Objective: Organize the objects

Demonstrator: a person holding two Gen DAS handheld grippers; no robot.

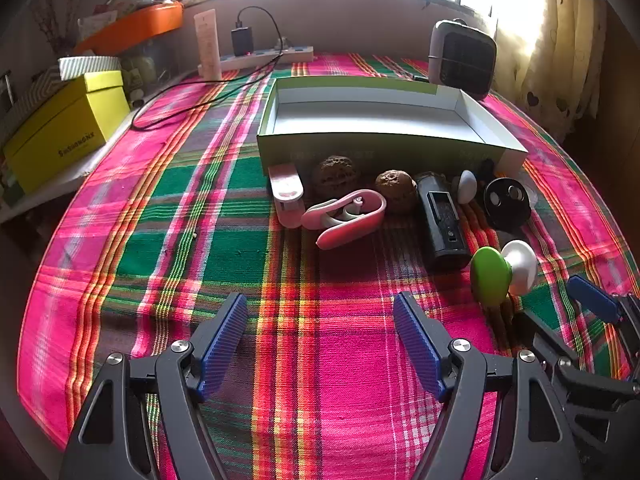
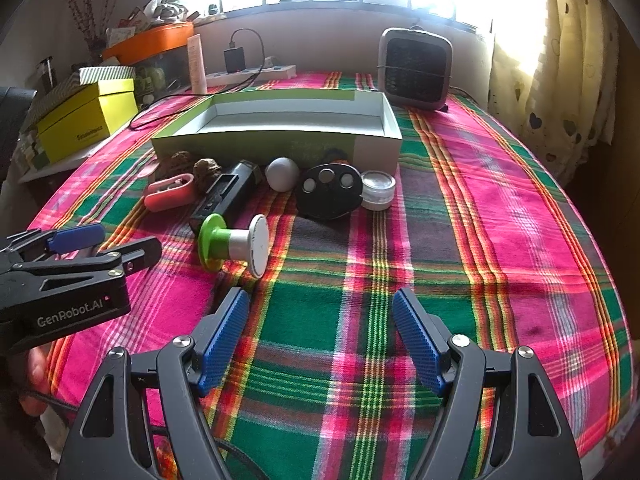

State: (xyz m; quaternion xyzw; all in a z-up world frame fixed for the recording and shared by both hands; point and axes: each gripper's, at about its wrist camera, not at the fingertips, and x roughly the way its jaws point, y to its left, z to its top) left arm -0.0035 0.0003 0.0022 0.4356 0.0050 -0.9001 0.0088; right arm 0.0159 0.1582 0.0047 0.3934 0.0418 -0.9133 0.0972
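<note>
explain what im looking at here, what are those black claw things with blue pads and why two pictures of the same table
Those are two hand-held grippers; a person holds one in each hand, and each carries a camera looking along its jaws. One picture is from the left gripper, the other from the right gripper. Both stand open and hold nothing. On the pink and green plaid tablecloth sits an open, empty shallow cardboard box. In front of it lie small things: a green and white spool, a black rectangular case, a pink oval clip, two brown walnuts, a black oval disc and a small clear jar.
</note>
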